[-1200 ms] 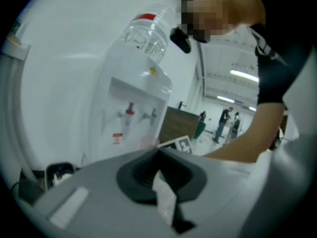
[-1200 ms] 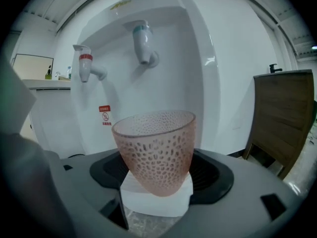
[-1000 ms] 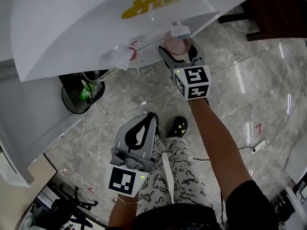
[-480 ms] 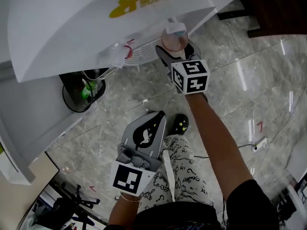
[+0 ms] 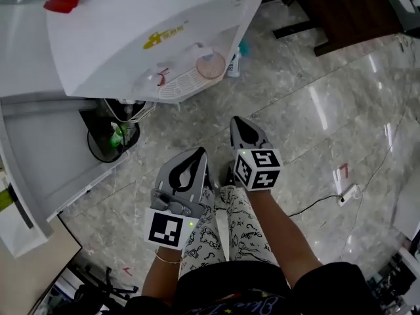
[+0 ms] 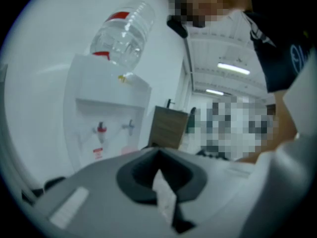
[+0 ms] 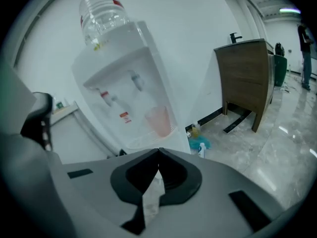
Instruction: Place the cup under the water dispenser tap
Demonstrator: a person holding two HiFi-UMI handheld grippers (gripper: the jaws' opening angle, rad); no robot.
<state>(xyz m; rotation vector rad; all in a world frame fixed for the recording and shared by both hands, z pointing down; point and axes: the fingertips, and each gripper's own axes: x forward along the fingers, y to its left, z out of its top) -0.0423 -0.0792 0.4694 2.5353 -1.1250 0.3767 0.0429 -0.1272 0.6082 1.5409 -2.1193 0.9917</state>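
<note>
The translucent pink cup (image 5: 211, 65) stands upright on the white drip tray (image 5: 180, 84) of the white water dispenser (image 5: 131, 25). In the right gripper view the cup (image 7: 158, 121) sits below the blue tap (image 7: 134, 81), to the right of the red tap (image 7: 104, 95). My right gripper (image 5: 236, 121) is well back from the cup, over the floor, with its jaws shut and nothing in them. Beside it, my left gripper (image 5: 201, 151) is also shut and empty. In the left gripper view the dispenser (image 6: 106, 118) shows with the cup (image 6: 128, 149) faint.
A black bin (image 5: 108, 133) with green contents stands left of the dispenser. Small bottles (image 5: 235, 61) sit at its foot on the right. A dark wooden cabinet (image 5: 341, 5) is at the upper right. A cable and power strip (image 5: 348, 194) lie on the marble floor.
My right gripper let go of the cup, drew back from the dispenser toward the person and shut. The cup stays on the tray. The left gripper rose a little.
</note>
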